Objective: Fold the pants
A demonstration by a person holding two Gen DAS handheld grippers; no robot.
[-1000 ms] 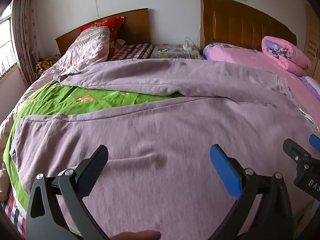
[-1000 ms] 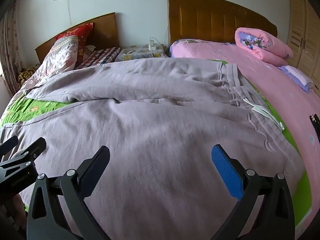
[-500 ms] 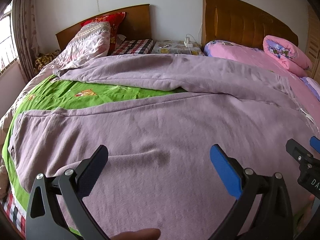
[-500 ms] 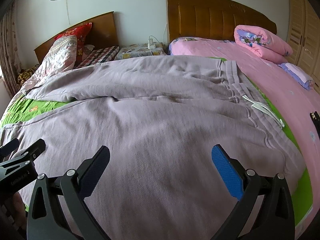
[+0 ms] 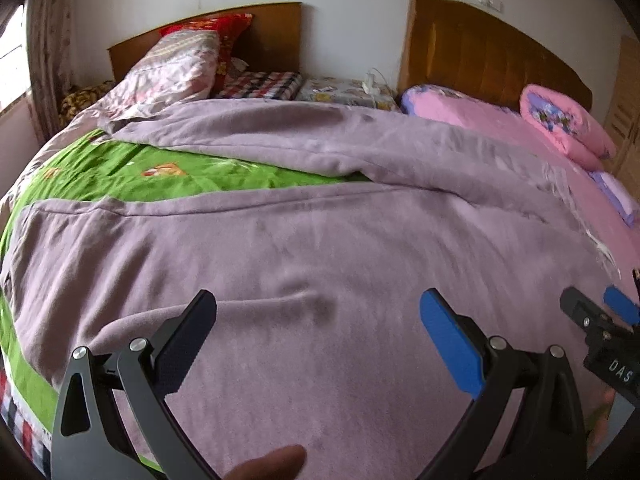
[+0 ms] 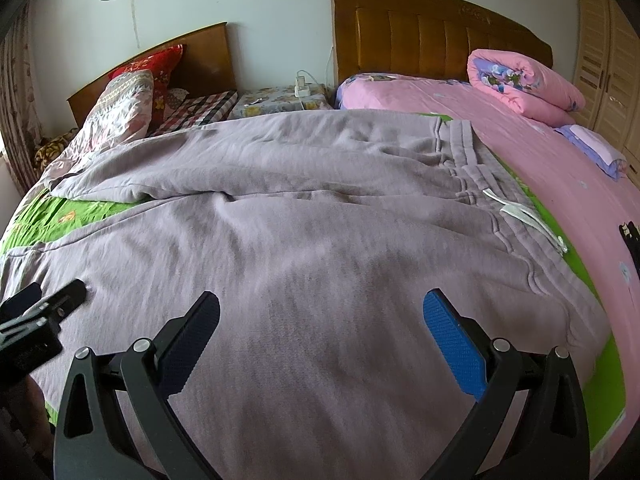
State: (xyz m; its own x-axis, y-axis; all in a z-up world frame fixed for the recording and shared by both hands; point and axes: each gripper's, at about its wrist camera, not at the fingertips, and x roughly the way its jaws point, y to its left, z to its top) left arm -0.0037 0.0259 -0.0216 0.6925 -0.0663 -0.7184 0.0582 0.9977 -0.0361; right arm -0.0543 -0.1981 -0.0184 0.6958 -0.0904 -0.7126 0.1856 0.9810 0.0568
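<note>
Lilac sweatpants (image 5: 320, 248) (image 6: 320, 240) lie spread across the bed on a green sheet (image 5: 160, 172), one leg near me and the other farther back, legs running left. The waistband (image 6: 472, 160) with white drawstrings (image 6: 520, 212) is at the right. My left gripper (image 5: 316, 320) hovers open just above the near leg, nothing between its fingers. My right gripper (image 6: 320, 320) is open too, over the near leg closer to the waist. Each gripper shows at the edge of the other's view: the right gripper (image 5: 600, 320), the left gripper (image 6: 44, 308).
Two wooden headboards (image 6: 420, 28) stand against the far wall with a bedside stand (image 6: 280, 100) and charger between them. A pink bedspread (image 6: 560, 184) with a rolled pink quilt (image 6: 520, 80) lies to the right. Pillows (image 5: 172, 68) pile at the back left. A wardrobe (image 6: 608, 60) is far right.
Both grippers have dropped a little closer to the near pant leg and stay open. The pants lie as before.
</note>
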